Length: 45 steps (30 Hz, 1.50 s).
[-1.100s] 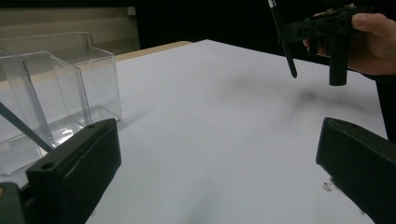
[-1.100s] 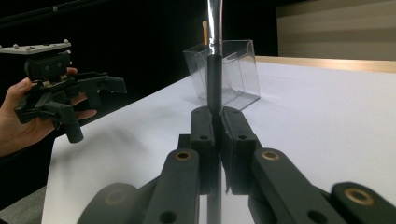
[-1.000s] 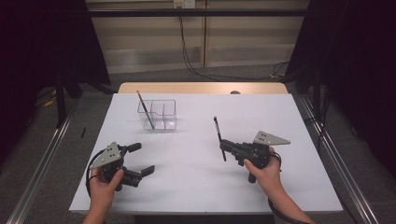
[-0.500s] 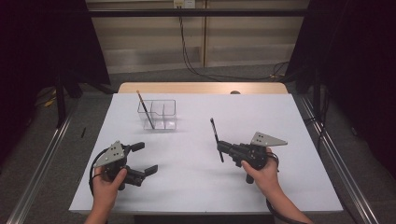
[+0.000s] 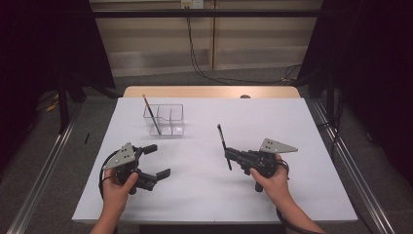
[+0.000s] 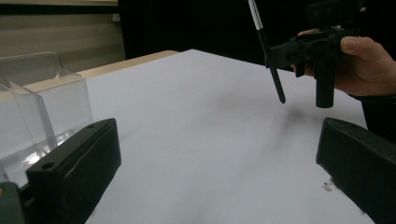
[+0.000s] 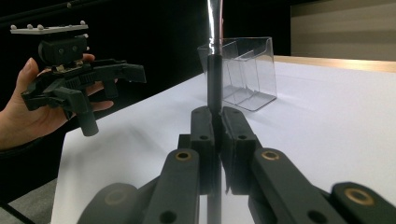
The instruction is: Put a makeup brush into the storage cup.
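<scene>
Right gripper [image 5: 228,155] clamps a black pen [image 5: 223,144] above the table [image 5: 302,195]; its own view shows the jaws pinching the shaft; left gripper [image 5: 157,161] gapes empty; farther, a clear holder [image 5: 165,119] keeps another pen [image 5: 151,114].

I work in a lab recording bay: black curtains [image 5: 44,44] hang around my white-covered table [image 5: 302,126], metal floor rails [image 5: 44,175] flank it, and cables [image 5: 204,58] trail down the far wall.
</scene>
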Each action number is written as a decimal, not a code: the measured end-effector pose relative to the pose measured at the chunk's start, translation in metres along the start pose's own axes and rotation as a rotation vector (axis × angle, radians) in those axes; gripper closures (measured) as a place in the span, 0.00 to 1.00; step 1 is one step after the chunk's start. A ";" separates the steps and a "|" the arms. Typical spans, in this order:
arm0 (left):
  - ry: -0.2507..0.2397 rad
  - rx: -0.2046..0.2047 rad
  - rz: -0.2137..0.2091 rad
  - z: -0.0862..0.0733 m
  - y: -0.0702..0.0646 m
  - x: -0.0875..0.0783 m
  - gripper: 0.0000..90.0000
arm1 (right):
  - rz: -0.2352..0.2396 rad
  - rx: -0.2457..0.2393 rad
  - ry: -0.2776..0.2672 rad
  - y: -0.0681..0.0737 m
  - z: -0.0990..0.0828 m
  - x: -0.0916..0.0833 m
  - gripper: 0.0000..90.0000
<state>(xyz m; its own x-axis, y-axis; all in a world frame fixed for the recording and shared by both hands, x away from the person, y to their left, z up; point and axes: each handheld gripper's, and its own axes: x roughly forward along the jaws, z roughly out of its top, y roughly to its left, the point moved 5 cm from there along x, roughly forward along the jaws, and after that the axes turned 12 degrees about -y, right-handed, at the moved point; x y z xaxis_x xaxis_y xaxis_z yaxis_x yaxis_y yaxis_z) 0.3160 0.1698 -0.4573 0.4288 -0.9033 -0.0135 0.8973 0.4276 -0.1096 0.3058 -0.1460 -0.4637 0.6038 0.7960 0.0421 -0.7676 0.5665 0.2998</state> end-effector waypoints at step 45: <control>-0.078 -0.068 -0.105 0.018 -0.013 0.077 0.00 | 0.026 -0.006 0.011 0.005 -0.004 0.006 0.94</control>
<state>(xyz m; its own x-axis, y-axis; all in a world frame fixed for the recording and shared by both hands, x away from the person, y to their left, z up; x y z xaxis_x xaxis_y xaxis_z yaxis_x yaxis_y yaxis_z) 0.3390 0.0951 -0.4389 0.3419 -0.9365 0.0782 0.9297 0.3249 -0.1738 0.3051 -0.1377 -0.4660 0.5813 0.8128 0.0390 -0.7842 0.5468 0.2934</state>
